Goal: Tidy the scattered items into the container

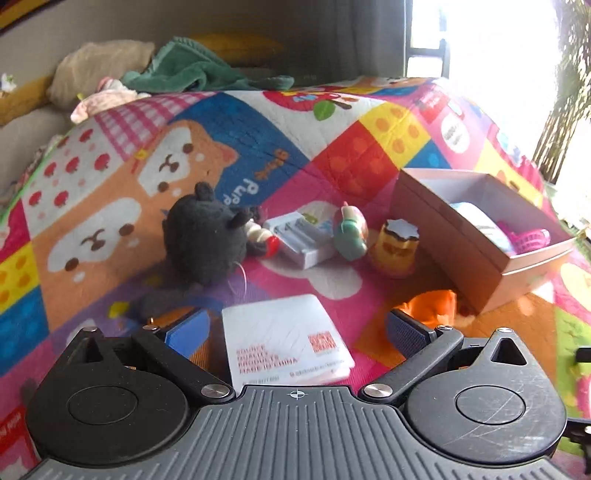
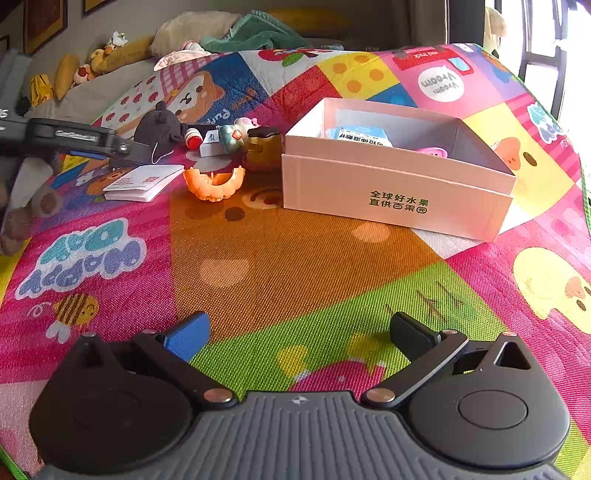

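The box [image 2: 397,195] sits open on the mat [image 2: 295,266], ahead and to the right of the left hand-held gripper [image 1: 295,332] and ahead, slightly right, of the right hand-held gripper [image 2: 299,332]; a blue-white packet [image 2: 360,136] and a pink toy [image 2: 432,151] already lie inside it. Both grippers are spread wide and hold nothing. The white card [image 1: 286,341] lies flat on the mat between the left gripper's fingers, not pinched. Just ahead of its right finger is the orange toy [image 1: 430,304], close to the box's near corner. Farther ahead, in a row from left to right, lie the black plush [image 1: 205,236], a small red-white figure [image 1: 264,238], a white charger [image 1: 299,236], a green-pink figure [image 1: 349,232] and a yellow jar [image 1: 397,245] beside the box wall. From the right wrist view, the left gripper shows at far left above the card, and bare mat lies between the right gripper's fingers. Pillows [image 2: 192,29] and a green towel [image 2: 255,35] lie beyond the mat.
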